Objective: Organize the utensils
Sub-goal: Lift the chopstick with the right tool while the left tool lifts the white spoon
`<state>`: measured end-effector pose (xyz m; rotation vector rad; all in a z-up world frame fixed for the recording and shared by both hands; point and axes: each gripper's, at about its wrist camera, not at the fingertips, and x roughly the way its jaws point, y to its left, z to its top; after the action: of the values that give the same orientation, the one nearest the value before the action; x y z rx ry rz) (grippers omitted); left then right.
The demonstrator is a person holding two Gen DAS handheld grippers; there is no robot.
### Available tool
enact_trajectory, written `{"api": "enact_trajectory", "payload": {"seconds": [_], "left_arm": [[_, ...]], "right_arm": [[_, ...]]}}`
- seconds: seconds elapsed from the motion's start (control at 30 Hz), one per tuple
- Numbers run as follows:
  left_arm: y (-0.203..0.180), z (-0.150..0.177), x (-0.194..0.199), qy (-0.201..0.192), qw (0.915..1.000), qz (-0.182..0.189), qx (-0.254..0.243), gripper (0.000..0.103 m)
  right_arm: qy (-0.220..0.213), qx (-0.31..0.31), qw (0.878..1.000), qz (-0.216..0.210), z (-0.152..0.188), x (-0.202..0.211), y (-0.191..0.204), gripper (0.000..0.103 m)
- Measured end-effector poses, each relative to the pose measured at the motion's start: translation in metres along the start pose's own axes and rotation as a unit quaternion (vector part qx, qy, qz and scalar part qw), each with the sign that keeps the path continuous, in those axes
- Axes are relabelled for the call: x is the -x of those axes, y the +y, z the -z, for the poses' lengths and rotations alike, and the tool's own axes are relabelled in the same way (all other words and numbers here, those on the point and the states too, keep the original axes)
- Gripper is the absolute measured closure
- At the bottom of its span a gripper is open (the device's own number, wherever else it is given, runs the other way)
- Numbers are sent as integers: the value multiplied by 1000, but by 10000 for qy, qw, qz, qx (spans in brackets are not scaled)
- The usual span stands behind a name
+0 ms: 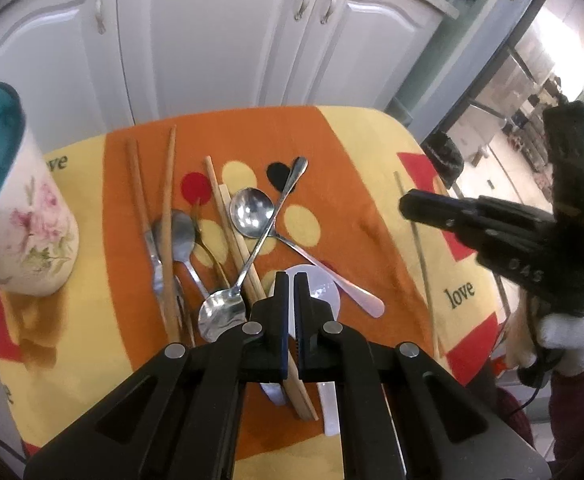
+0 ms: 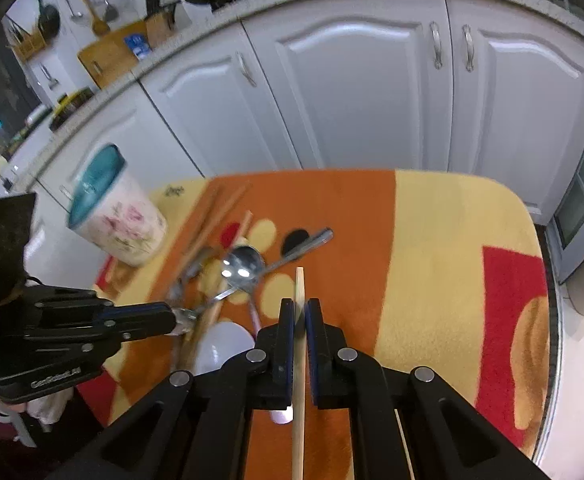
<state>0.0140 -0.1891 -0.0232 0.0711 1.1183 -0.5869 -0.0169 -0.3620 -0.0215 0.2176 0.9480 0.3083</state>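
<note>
**A:** Where's the thin pale wooden chopstick [image 2: 298, 420]?

**B:** It's clamped between the jaws of the right gripper [image 2: 300, 304]. It lies along the fingers, with its tip poking out ahead, over the orange and yellow tablecloth [image 1: 352, 200].

**A:** And the white cylindrical holder with pink flowers and a teal inside [image 2: 116, 216]?

**B:** It stands at the cloth's far left corner. From the right gripper it's ahead and to the left, across the loose utensils. I see nothing sticking out of its mouth, though its bottom is hidden.

**A:** So which hand is closer to it?

**B:** The left one, I'd say. The left gripper [image 1: 291, 278] has its jaws together, and I can't make out anything pinched at the tips. It hangs over a white ceramic spoon [image 1: 324, 292], on the side of the pile away from the holder.

**A:** What does the drop need?

**B:** The stick points forward and down, so I'd tip it upright before it reaches the rim.

**A:** What's left out?

**B:** A round-bowled steel spoon [image 1: 251, 212], other cutlery, and one more thin stick [image 1: 424, 260] farthest from the holder.
</note>
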Motion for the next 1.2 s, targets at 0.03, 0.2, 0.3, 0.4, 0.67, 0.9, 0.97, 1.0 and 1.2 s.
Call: {"api": "enact_trajectory", "payload": {"seconds": [0.03, 0.2, 0.3, 0.4, 0.67, 0.9, 0.97, 1.0, 1.2], "left_arm": [[1, 1, 0, 4, 10000, -12, 2, 102], [1, 2, -18, 256, 9997, 18, 22, 96], [-4, 2, -31, 325, 9992, -133, -192, 80], [-5, -1, -43, 390, 9983, -270, -332, 75], [-25, -3, -73, 758, 9921, -378, -931, 67], [-28, 1, -72, 1030, 9879, -115, -1155, 65], [-28, 1, -71, 1094, 9872, 32, -1156, 69], [-26, 1, -70, 1103, 9879, 87, -1084, 80], [-20, 0, -62, 923, 9924, 431, -694, 93]], "right_arm": [[-28, 18, 10000, 7, 0, 4, 1, 98], [-33, -19, 10000, 43, 4, 9, 3, 98], [-17, -128, 9999, 8, 7, 9, -1, 98], [16, -199, 9998, -1, 11, 8, -5, 98], [49, -362, 9993, -62, 14, 6, -16, 98], [85, -393, 9991, -117, 14, 3, -17, 98], [87, -402, 9991, -127, 13, 2, -18, 98], [93, -410, 9990, -127, 13, 1, -19, 98], [126, -421, 9988, -197, 13, -2, -17, 98]]}}
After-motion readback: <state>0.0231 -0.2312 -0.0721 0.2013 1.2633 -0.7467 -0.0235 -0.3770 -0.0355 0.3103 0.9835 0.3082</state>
